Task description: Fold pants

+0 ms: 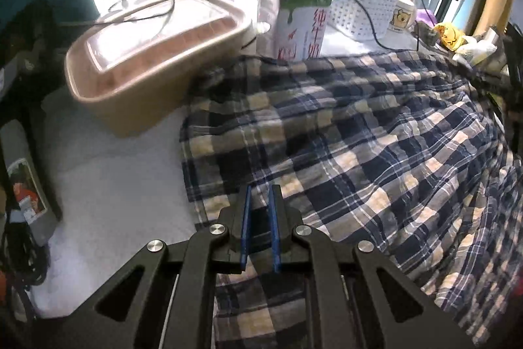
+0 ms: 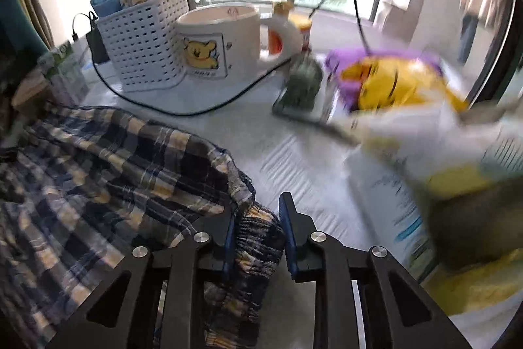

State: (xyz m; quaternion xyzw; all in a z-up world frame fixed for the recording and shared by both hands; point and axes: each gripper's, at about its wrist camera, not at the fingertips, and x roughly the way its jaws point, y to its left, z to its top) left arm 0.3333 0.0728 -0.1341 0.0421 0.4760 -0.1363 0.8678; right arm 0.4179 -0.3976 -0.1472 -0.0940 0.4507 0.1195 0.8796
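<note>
The plaid pants (image 1: 343, 146), spread beside the milk carton (image 1: 295, 12), are pinched at opposite ends by the left gripper (image 1: 260, 195) and right gripper (image 2: 258, 218), seemingly so a fold can be drawn

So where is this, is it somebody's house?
Probably a home, at a cluttered table by a big window. A milk carton, a bear mug and a white basket of odds and ends stand behind the plaid pants.
</note>
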